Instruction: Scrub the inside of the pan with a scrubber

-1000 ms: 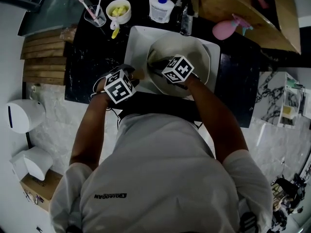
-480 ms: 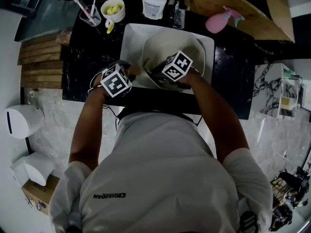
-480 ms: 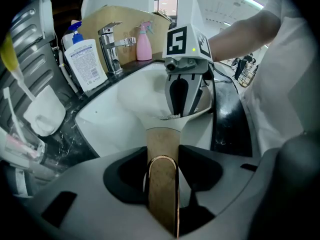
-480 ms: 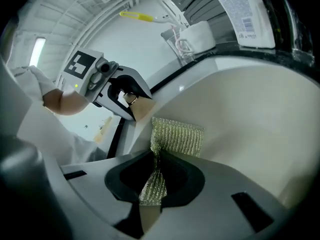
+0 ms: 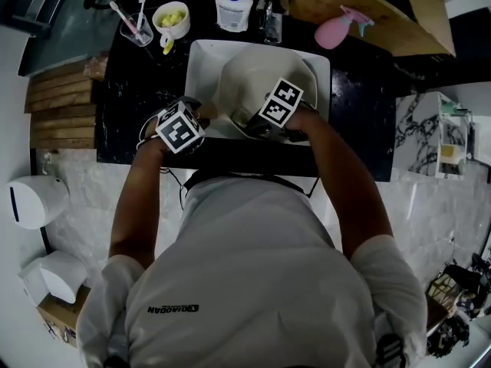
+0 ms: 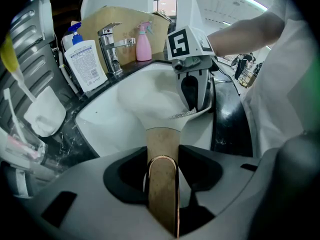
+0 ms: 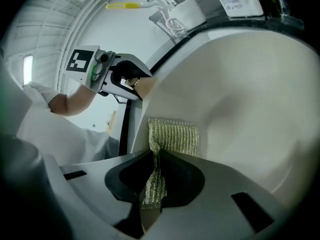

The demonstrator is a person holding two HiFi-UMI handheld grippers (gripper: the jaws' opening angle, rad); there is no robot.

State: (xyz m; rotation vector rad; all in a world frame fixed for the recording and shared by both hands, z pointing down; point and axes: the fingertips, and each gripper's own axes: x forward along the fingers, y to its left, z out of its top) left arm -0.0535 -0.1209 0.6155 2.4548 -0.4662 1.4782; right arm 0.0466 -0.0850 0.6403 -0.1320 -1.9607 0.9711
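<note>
A cream pan (image 5: 253, 71) lies tilted in the white sink (image 5: 201, 60). My left gripper (image 5: 199, 117) is shut on its wooden handle (image 6: 162, 149), which runs between the jaws in the left gripper view. My right gripper (image 5: 252, 123) reaches into the pan close to the handle side and is shut on a yellow-green mesh scrubber (image 7: 172, 136). The scrubber's free end lies flat against the pan's inner wall (image 7: 245, 114). In the left gripper view the right gripper (image 6: 192, 86) points down at the pan's rim, with the scrubber (image 6: 182, 115) under it.
Behind the sink stand a faucet (image 6: 107, 44), a white pump bottle (image 5: 232, 10) and a pink spray bottle (image 5: 337, 27). A cup with toothbrushes (image 5: 136, 27) and a white bowl (image 5: 171, 18) sit at the back left on the dark counter (image 5: 134, 98).
My right gripper has slid with the scrubber toward the pan's near rim. The left gripper keeps its hold on the handle. The head view has shifted a little.
</note>
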